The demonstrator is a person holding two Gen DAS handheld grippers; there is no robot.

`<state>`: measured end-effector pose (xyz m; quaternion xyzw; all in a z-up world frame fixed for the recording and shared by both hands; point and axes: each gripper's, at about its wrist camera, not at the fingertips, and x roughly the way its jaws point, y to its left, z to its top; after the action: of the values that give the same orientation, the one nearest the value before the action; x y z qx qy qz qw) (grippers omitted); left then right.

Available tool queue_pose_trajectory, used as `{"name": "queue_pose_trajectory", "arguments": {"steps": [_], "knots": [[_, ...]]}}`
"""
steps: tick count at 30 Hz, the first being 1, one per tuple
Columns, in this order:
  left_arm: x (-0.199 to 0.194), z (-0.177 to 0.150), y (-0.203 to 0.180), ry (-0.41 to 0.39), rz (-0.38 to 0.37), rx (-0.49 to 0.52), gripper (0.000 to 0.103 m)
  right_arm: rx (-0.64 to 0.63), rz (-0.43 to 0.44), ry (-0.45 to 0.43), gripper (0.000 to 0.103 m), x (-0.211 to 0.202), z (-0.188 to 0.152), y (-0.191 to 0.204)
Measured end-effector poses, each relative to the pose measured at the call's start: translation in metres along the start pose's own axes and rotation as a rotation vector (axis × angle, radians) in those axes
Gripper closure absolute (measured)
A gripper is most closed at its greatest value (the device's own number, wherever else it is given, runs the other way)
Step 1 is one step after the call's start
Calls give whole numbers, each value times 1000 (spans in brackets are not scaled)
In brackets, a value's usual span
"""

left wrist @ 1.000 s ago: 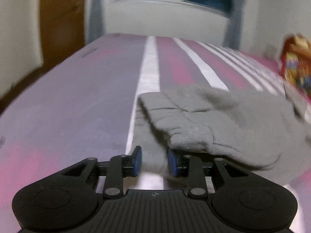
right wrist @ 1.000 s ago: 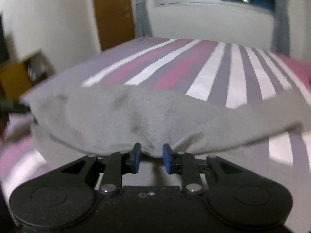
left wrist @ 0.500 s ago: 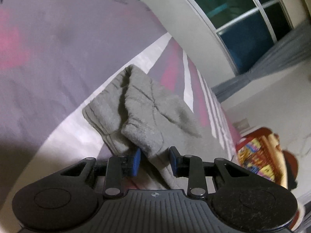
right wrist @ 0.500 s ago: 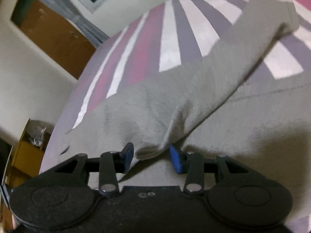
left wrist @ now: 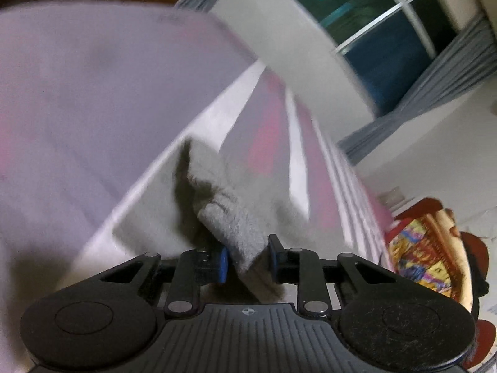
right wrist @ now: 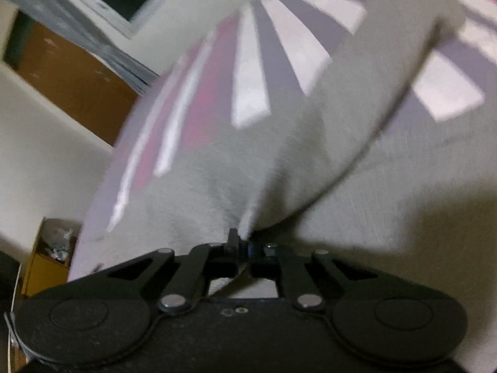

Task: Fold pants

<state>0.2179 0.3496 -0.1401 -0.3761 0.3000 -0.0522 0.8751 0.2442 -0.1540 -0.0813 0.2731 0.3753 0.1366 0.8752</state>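
While both hand-held grippers, left (left wrist: 247, 260) and right (right wrist: 243, 246), have just closed on the pants (right wrist: 248, 168), thin pinches could slip.

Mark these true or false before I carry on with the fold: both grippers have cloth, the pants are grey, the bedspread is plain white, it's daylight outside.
1. The right hand-held gripper is shut on the pants. True; its jaws have just been closing, pinching a fold.
2. The left hand-held gripper has nothing between its fingers. False: a bunched end of the pants sits between its pads.
3. The pants are grey. True.
4. The bedspread is plain white. False: it is striped pink, purple and white.
5. The window shows daylight. False: it looks dark.
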Motion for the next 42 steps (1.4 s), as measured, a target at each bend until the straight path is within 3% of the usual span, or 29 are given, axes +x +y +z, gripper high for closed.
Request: {"name": "queue_pose_trajectory", "arguments": {"steps": [2, 4, 5, 7, 8, 10, 13, 16, 20, 23, 25, 26, 27, 29, 32, 35, 36, 39, 42], "knots": [[-9, 10, 6, -8, -18, 5, 77, -35, 40, -41, 99, -23, -13, 7], [-2, 13, 9, 64, 57, 47, 77, -43, 57, -42, 98, -35, -36, 8], [8, 12, 10, 115, 108, 81, 77, -53, 46, -21, 98, -32, -47, 6], [18, 9, 13, 153, 139, 94, 77, -64, -37, 64, 98, -11, -66, -2], [18, 11, 13, 146, 136, 80, 77, -29, -61, 98, 98, -2, -73, -10], [17, 14, 8, 138, 142, 90, 77, 33, -33, 82, 98, -1, -79, -20], [6, 18, 2, 110, 128, 111, 77, -6, -49, 80, 98, -4, -81, -15], [-8, 22, 4, 63, 113, 131, 77, -52, -7, 51, 98, -18, -77, 0], [7, 17, 7, 120, 201, 168, 77, -95, -48, 83, 96, -16, -88, 3], [6, 10, -3, 96, 246, 192, 77, -62, -89, 100, 96, -4, -89, -1], [1, 7, -16, 80, 289, 214, 71, -47, -100, 82, 86, -8, -89, 1], [-4, 5, -24, 61, 316, 228, 58, -57, -117, 68, 80, -12, -87, 4], [-10, 4, -25, 41, 324, 241, 37, -74, -132, 35, 76, -21, -86, 8], [-17, 0, -35, 6, 348, 253, 23, -83, -146, -60, 68, -45, -82, 14], [-5, -5, -45, 42, 395, 275, 23, -100, -197, -126, 61, -60, -71, 13], [17, -17, -47, 100, 535, 334, 23, -65, -263, -111, 59, -48, -51, 5], [25, -21, -47, 120, 551, 346, 23, -50, -285, -94, 58, -42, -45, 2], [34, -30, -39, 127, 551, 315, 19, -95, -347, -72, 57, -23, -36, 7], [37, -30, -33, 112, 545, 308, 14, -117, -429, -9, 46, -2, -20, 3]]}}
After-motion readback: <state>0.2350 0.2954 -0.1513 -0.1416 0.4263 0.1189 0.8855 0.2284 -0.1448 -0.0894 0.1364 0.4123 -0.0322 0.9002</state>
